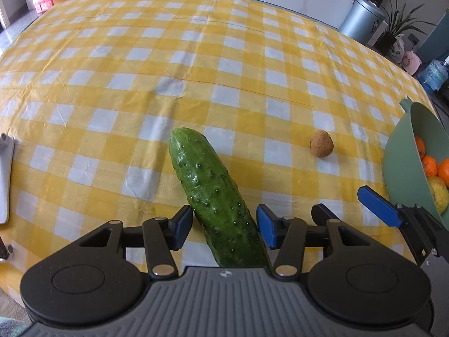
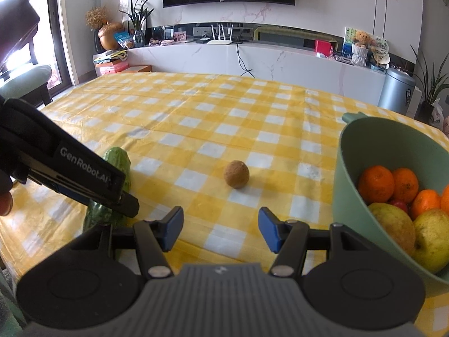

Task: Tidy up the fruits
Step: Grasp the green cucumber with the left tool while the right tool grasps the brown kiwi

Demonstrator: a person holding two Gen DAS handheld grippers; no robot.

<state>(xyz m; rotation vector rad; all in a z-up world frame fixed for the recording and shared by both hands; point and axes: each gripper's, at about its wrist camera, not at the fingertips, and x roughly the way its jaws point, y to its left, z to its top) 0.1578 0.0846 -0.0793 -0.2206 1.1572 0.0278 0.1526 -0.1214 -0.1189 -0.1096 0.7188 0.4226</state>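
A: Where is the cucumber (image 1: 212,193)?
B: Lying on the yellow-checked desk (image 1: 196,64), towards its near edge. The left tongs (image 1: 224,226) straddle its near end, and the blue pads sit right against its sides; whether they press on it or only touch, I cannot tell.
A: And the right tongs (image 2: 220,229)?
B: Released, nothing between the pads. They point at the small brown round fruit (image 2: 236,174), which lies alone on the cloth beyond them, well apart from the cucumber.
A: The bowl?
B: The green bowl (image 2: 348,185) sits towards the desk's right edge, holding oranges (image 2: 376,182) and yellow-green fruit (image 2: 432,238).
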